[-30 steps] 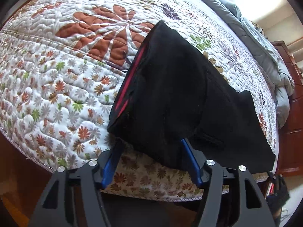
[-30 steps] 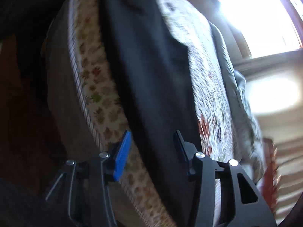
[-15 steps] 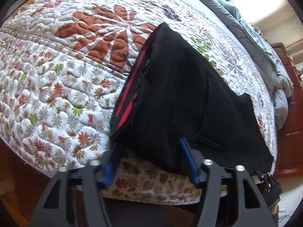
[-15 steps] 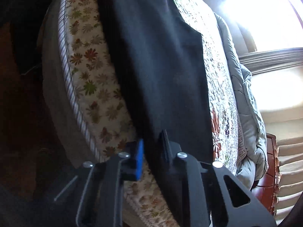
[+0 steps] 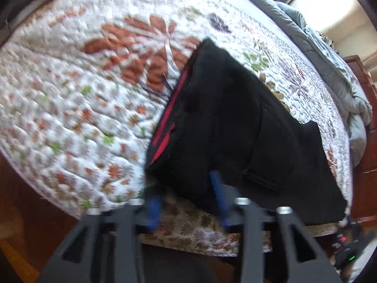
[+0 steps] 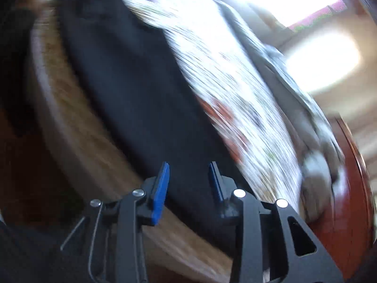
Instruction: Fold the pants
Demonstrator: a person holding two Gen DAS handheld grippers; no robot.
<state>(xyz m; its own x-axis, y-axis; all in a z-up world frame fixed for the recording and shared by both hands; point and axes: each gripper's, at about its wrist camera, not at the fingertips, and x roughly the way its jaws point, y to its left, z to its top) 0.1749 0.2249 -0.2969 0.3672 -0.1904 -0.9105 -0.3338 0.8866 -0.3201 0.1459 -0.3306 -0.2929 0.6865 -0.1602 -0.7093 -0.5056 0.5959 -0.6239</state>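
Black pants (image 5: 235, 127) with a red inner waistband lie flat on the bed's near edge. In the left wrist view my left gripper (image 5: 183, 188) is open; its blue fingers straddle the pants' near corner at the waistband end. In the right wrist view, which is blurred, the pants (image 6: 132, 75) run away along the bed edge. My right gripper (image 6: 188, 179) is open, with its fingers either side of the pants' near end, not closed on the cloth.
A floral quilt (image 5: 77, 89) covers the bed, and its side hangs over the mattress edge (image 5: 188, 228). A grey duvet (image 5: 329, 54) is bunched along the far side. A wooden dresser (image 5: 367, 127) stands at the right. Wooden floor lies below.
My right gripper was nearly shut half a second ago and has opened and swung quickly. My left gripper's fingers have narrowed and it has drawn back a little.
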